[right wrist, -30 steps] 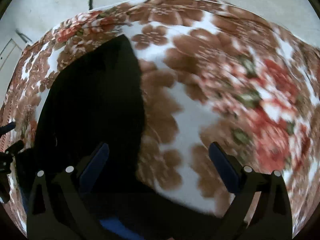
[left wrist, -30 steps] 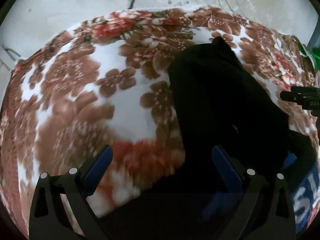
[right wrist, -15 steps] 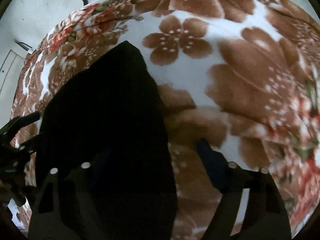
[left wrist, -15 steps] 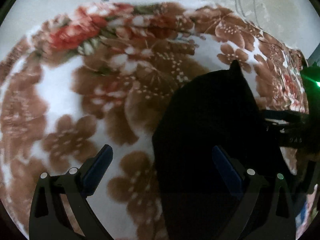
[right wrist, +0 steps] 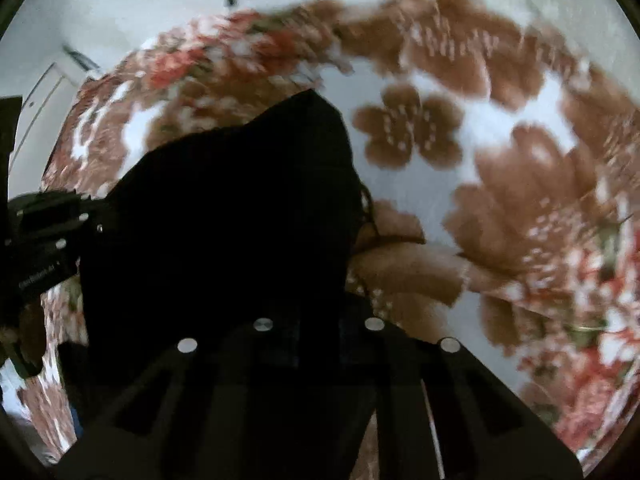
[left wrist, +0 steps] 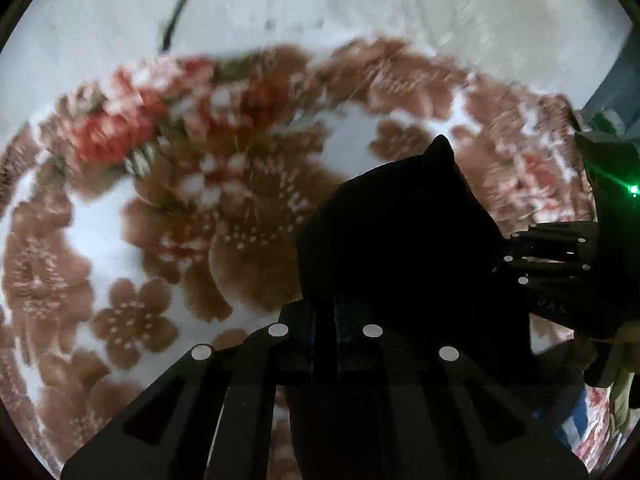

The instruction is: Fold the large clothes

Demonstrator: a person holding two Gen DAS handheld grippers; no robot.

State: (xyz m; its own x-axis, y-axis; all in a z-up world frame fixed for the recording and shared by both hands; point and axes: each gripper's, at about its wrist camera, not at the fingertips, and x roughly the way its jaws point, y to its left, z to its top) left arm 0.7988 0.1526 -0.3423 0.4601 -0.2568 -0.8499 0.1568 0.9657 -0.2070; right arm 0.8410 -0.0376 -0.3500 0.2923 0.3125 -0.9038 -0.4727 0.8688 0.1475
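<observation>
A black garment (left wrist: 400, 232) lies on a floral blanket (left wrist: 160, 220), with a pointed corner at its far end. My left gripper (left wrist: 332, 312) has its jaws closing, drawn together on the garment's near left edge, cloth between them. In the right wrist view the same black garment (right wrist: 224, 220) fills the left half. My right gripper (right wrist: 320, 320) also has its jaws closing, pinched on the near right edge. Each gripper shows in the other's view: the right one (left wrist: 552, 256) at the far right, the left one (right wrist: 44, 240) at the far left.
The brown, red and white floral blanket (right wrist: 500, 200) spreads around the garment and is rucked beside its right edge. Pale floor (left wrist: 360, 0) lies beyond it, crossed by a dark cable (left wrist: 180, 4). A blue and white cloth (left wrist: 572, 428) shows at the lower right.
Both grippers went from wide open to drawn together on the black garment's near edges. Both views shifted forward over the blanket, and the garment's near edge has come up from the blanket.
</observation>
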